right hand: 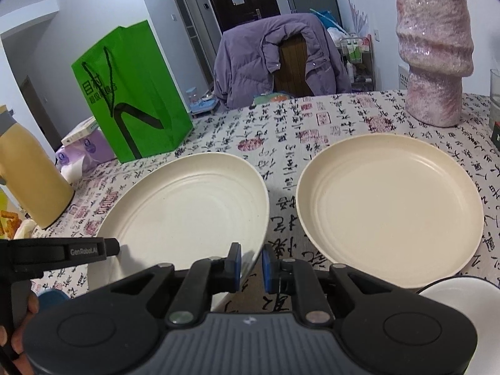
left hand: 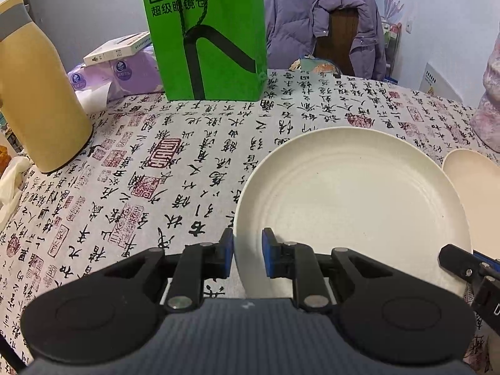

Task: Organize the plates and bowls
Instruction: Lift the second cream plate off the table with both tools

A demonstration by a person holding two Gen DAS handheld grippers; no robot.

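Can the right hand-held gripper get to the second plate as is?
Probably not yet: the right hand-held gripper is shut on the near plate's rim. The path to the second plate looks clear once it lets go.

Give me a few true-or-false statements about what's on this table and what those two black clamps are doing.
1. Both grippers, left gripper and right gripper, pinch the rim of the same cream plate. True.
2. A second cream plate is stacked on the held one. False: it lies beside it on the tablecloth, apart.
3. The green bag lies flat. False: it stands upright.
4. A purple jacket hangs over a chair. True.
5. The pink vase has tipped over. False: it stands upright.
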